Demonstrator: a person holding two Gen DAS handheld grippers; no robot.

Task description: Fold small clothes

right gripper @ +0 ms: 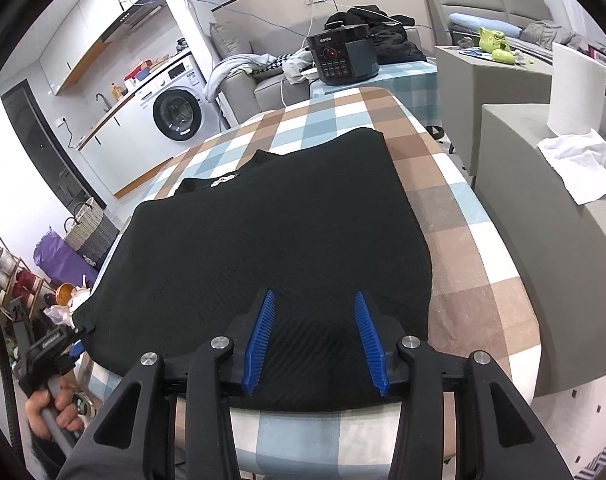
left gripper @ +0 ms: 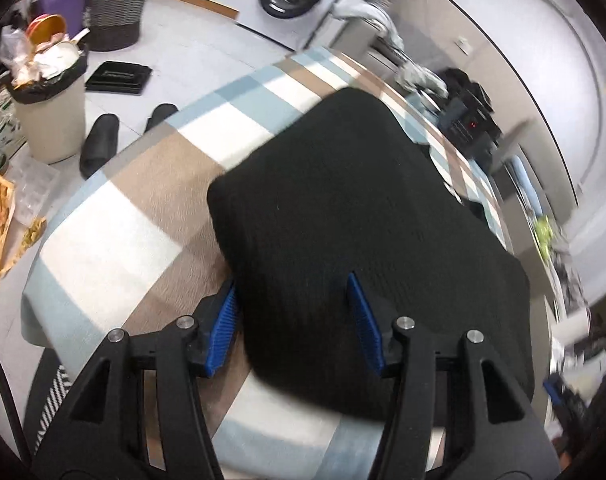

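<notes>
A black knit garment [left gripper: 363, 200] lies flat on a table under a checked cloth [left gripper: 143, 184]. In the left wrist view my left gripper [left gripper: 292, 284] is open at the garment's near left edge. One blue pad [left gripper: 227, 320] sits at that edge with its tip under the cloth, and the other pad [left gripper: 363, 316] is over the fabric. In the right wrist view my right gripper [right gripper: 314, 293] stands open just above the near part of the garment [right gripper: 283, 220], with nothing pinched. A hand [right gripper: 51, 408] holds the left gripper [right gripper: 47, 348] at the garment's left corner.
A full waste bin [left gripper: 51, 120], black slippers [left gripper: 99, 144] and a woven basket [left gripper: 117, 4] stand on the floor to the left. A black cooker [right gripper: 343, 56] sits at the table's far end. At the right, a grey cabinet [right gripper: 543, 240] carries a paper roll [right gripper: 575, 88].
</notes>
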